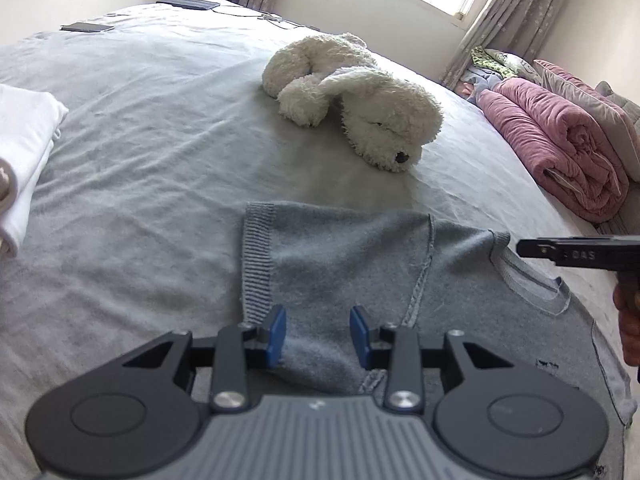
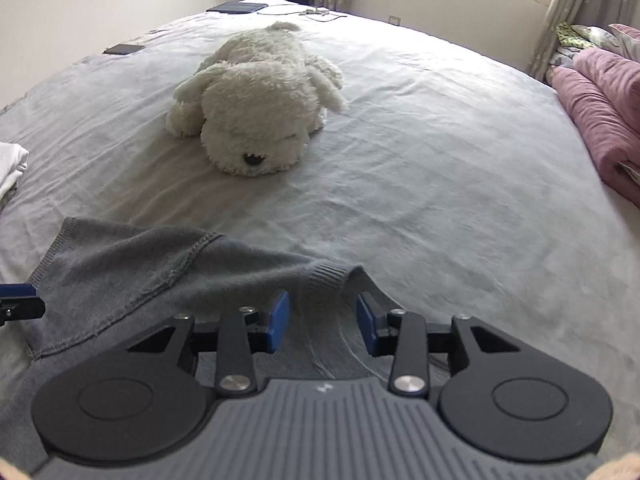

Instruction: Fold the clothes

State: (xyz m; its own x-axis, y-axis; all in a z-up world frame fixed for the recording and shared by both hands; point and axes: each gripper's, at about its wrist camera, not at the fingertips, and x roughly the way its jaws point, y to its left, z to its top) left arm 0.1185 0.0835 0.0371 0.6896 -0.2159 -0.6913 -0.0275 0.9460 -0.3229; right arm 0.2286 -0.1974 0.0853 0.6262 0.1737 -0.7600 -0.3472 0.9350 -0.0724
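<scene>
Left tongs (image 1: 318, 330): I had them part open over the grey sweater (image 1: 340, 256), pads clear of the knit, nothing gripped.
Right tongs (image 2: 323, 316): part open as well; a ribbed cuff (image 2: 326, 278) lay between the pads, not pinched.
Grey sweater: partly folded at the bed's (image 2: 400, 140) near edge.
Plush dog (image 2: 260, 100): mid-bed, well apart.
White folded garment (image 1: 24, 136): left edge.
Pink quilt (image 1: 560, 136): right edge.
</scene>
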